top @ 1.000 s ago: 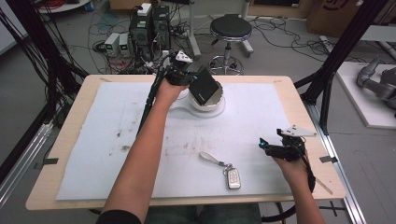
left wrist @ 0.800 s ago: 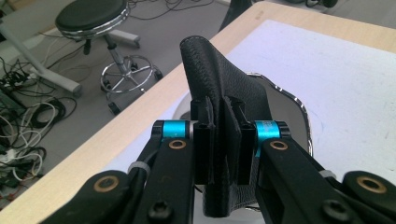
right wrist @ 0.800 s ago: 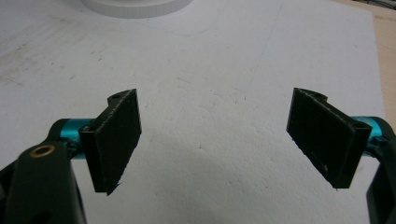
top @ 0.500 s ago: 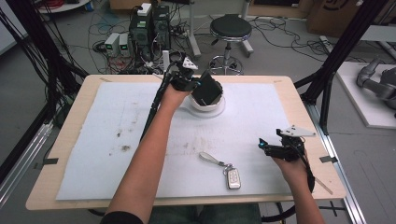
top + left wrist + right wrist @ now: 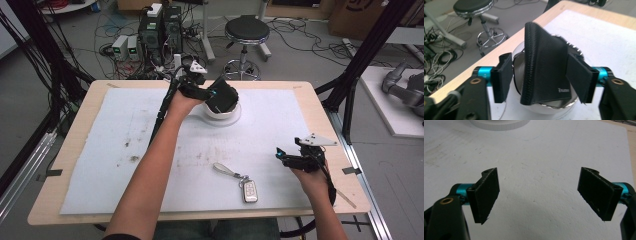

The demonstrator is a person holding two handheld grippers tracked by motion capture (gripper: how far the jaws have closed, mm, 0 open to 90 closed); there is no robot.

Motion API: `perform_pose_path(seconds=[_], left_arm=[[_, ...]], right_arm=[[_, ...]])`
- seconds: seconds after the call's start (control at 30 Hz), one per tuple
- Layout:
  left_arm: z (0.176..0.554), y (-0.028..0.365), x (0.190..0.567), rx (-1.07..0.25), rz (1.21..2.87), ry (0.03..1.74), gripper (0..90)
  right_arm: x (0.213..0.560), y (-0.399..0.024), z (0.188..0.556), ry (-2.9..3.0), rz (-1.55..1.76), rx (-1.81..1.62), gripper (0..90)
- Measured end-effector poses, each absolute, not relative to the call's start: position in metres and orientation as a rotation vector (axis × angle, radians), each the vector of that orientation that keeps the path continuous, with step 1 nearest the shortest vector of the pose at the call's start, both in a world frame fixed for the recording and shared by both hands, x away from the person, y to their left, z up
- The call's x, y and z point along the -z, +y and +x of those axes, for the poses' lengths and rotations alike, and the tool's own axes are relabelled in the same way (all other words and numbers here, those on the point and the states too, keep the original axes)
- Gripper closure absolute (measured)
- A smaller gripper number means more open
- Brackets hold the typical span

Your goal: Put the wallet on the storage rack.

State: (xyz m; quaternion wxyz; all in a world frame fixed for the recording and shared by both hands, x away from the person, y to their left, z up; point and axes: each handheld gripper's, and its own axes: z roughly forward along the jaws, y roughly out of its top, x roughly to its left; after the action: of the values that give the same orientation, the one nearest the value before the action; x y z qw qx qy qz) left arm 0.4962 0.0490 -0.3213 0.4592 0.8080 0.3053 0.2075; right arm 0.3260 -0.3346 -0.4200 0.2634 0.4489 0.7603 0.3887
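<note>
A black leather wallet (image 5: 544,70) stands on edge in a white bowl (image 5: 549,110) at the far middle of the table. My left gripper (image 5: 541,77) straddles it and its jaws have just been opening. The left pad stands clear of the wallet and the right pad sits at its edge without squeezing. In the high view the wallet (image 5: 222,97) leans in the bowl (image 5: 222,117) beside the left gripper (image 5: 207,94). My right gripper (image 5: 282,156) hovers open over the mat at the near right. Nothing lies between its fingers (image 5: 486,195).
A car key fob (image 5: 248,190) with a strap lies on the white mat (image 5: 125,150) near the front edge, left of the right hand. A stool (image 5: 245,35), computers and cables stand on the floor beyond the table's far edge.
The wallet has turned from a tilted flat face to standing on edge and has sunk a little into the bowl. The right hand has stayed in place.
</note>
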Motion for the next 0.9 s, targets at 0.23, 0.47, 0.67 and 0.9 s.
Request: perform_pose_path(seconds=[0.23, 0.47, 0.67, 0.9], left_arm=[[0.471, 0.065, 0.312, -0.485, 1.986, 0.696, 30.3], [0.44, 0.092, 0.309, -0.446, 1.955, 0.651, 28.5], [0.413, 0.118, 0.32, -0.449, 1.928, 0.632, 25.0], [0.385, 0.152, 0.336, -0.453, 1.875, 0.638, 22.8]], right_arm=[[0.418, -0.331, 0.327, 2.059, 1.194, -1.062, 17.9], [0.417, -0.328, 0.328, 2.058, 1.198, -1.072, 17.9], [0.416, -0.325, 0.329, 2.06, 1.191, -1.075, 17.9], [0.417, -0.325, 0.329, 2.064, 1.191, -1.071, 17.9]])
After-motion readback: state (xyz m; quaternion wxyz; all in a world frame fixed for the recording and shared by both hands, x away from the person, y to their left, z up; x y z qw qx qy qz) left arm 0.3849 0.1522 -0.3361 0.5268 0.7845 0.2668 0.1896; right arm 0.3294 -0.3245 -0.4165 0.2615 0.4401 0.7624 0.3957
